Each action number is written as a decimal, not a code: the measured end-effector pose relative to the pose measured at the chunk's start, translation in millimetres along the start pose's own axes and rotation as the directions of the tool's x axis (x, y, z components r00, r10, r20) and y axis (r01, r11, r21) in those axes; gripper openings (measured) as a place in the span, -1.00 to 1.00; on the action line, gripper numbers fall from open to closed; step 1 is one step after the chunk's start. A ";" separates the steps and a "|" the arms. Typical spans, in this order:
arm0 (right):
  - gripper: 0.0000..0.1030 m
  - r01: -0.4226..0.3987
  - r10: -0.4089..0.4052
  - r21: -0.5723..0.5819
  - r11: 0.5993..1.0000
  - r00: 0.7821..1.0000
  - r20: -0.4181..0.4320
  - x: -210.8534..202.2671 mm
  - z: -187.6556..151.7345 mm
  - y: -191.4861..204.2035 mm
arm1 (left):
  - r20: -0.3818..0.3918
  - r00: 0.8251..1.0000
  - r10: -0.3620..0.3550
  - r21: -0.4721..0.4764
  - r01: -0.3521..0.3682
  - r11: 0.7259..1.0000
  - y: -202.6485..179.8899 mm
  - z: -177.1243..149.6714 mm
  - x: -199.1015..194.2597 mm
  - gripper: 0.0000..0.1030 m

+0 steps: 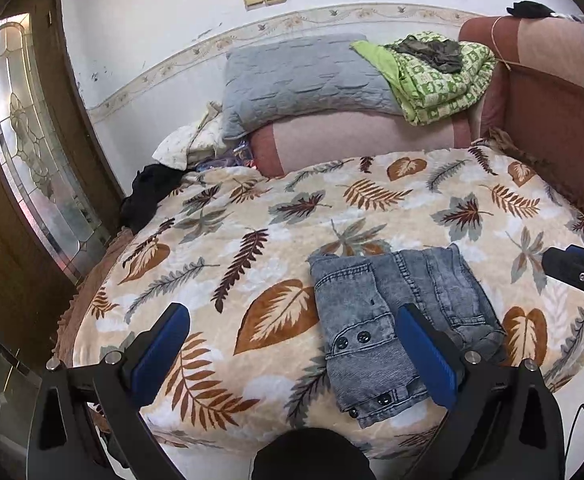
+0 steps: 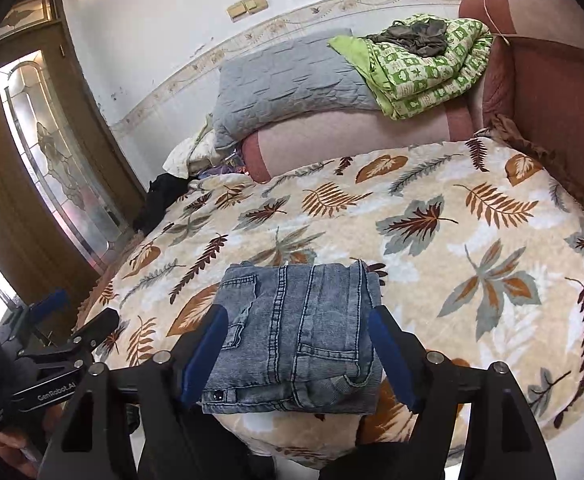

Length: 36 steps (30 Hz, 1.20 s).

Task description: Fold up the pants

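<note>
The grey-blue denim pants [image 1: 391, 320] lie folded into a compact bundle near the front edge of the leaf-print blanket [image 1: 252, 220]. They also show in the right wrist view [image 2: 295, 332]. My left gripper [image 1: 292, 328] is open and empty, held above the bed just left of the bundle; its right finger overlaps the pants in view. My right gripper [image 2: 297, 332] is open, its blue fingers [image 2: 208, 348] standing either side of the bundle without pinching it. The right gripper's tip shows in the left wrist view [image 1: 575, 270], the left gripper in the right wrist view [image 2: 72, 340].
A grey pillow [image 1: 292, 80] and a green patterned quilt [image 1: 439, 76] lie on the pink bolster at the back. A red-brown headboard [image 1: 559, 120] stands on the right. Black cloth [image 1: 148, 192] lies at the bed's left edge by the wooden door [image 1: 24, 140].
</note>
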State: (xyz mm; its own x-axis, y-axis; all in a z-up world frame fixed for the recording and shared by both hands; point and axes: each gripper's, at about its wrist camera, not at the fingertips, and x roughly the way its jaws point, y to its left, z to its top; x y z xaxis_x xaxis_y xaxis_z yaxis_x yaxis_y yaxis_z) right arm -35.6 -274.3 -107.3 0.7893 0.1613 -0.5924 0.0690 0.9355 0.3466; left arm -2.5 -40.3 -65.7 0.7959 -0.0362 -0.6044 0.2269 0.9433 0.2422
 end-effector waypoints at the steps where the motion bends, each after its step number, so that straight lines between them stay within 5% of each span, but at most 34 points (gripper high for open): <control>1: 0.48 0.001 -0.001 0.000 1.000 1.000 -0.003 1.0 -0.3 -0.4 | -0.005 1.000 0.002 -0.002 -0.002 1.000 0.5 -0.6 1.6 0.99; 19: 0.48 0.024 -0.024 0.011 1.000 0.997 -0.074 26.2 -5.7 -6.4 | -0.101 0.995 0.016 -0.025 -0.019 1.000 10.8 -14.8 35.6 0.99; 36: 0.49 0.025 -0.027 -0.027 0.999 0.996 -0.081 24.7 -9.4 8.1 | -0.109 0.993 0.043 -0.055 -0.049 0.997 26.6 -20.1 35.8 0.99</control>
State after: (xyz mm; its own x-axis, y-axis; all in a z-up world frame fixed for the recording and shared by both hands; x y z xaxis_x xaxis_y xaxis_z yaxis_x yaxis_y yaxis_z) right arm -21.2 -259.8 -126.0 0.7350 0.1610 -0.6586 0.0722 0.9473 0.3120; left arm 20.7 -9.8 -96.2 0.7390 0.0406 -0.6725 0.1559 0.9608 0.2292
